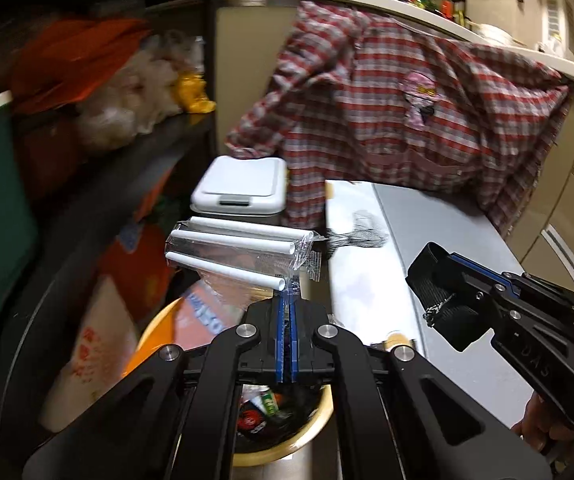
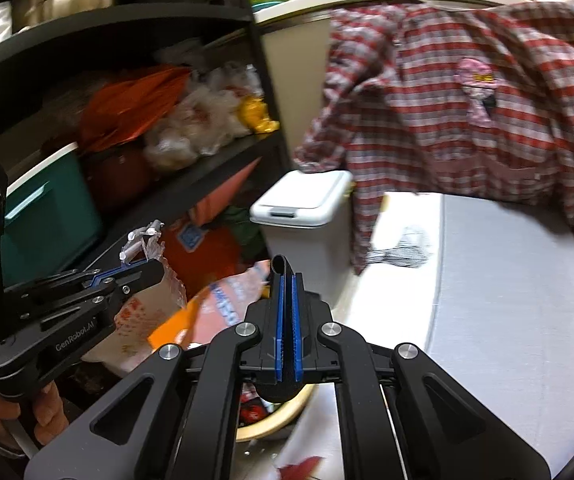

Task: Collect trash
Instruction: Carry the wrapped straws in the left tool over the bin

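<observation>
- The left tongs (image 1: 285, 300) are clamped on the corner of a clear plastic wrapper holding white paper straws (image 1: 239, 246), which hangs in the air above the round yellow-rimmed waste bin (image 1: 287, 446).
- The right tongs (image 2: 285, 280) are closed on a piece of black woven strap (image 1: 439, 300); its loop pokes out past their tips.
- The bin stands on the floor beside the grey-topped bench (image 2: 507, 300), with wrappers showing inside it.
- A white lidded plastic bin (image 1: 243, 188) stands behind it, its lid down.
- A red-and-white checked shirt (image 1: 407, 128) hangs over the far end of the bench.
- A black shelf unit (image 2: 215, 168) on the left holds bags.
</observation>
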Action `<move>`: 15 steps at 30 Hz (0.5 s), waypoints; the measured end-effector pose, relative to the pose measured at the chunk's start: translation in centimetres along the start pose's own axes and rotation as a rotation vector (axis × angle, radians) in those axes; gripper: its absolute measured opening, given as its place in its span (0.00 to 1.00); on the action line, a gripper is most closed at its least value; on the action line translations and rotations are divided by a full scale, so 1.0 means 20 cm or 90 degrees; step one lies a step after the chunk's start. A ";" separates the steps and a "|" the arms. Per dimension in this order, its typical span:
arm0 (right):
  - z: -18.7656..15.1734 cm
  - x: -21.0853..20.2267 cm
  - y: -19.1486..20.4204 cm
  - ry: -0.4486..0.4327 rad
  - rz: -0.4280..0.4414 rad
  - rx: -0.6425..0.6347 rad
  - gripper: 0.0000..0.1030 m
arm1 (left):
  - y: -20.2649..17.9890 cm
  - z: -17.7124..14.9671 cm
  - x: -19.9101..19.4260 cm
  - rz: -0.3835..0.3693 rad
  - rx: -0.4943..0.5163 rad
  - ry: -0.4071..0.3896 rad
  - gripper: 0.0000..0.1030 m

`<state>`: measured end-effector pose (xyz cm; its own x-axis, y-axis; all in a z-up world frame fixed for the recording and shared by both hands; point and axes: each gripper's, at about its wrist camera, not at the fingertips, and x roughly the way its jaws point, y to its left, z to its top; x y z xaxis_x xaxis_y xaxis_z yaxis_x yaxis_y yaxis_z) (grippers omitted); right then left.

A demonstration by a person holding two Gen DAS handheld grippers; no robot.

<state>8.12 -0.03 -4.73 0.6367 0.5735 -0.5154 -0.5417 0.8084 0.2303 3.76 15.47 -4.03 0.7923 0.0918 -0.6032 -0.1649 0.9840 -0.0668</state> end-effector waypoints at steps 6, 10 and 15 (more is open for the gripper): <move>-0.03 0.13 0.14 0.033 0.036 -0.012 0.04 | 0.17 -0.08 0.00 0.015 -0.045 0.005 0.02; -0.07 0.21 0.20 0.055 0.051 -0.021 0.04 | 0.26 -0.12 0.04 0.015 -0.065 0.019 0.02; -0.10 0.32 0.26 0.077 0.060 -0.028 0.04 | 0.35 -0.13 0.09 0.017 -0.081 0.022 0.02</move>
<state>8.23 7.58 -8.35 0.5127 0.6243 -0.5894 -0.6210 0.7437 0.2475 2.48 22.16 -7.70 0.7664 0.1107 -0.6328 -0.2613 0.9536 -0.1496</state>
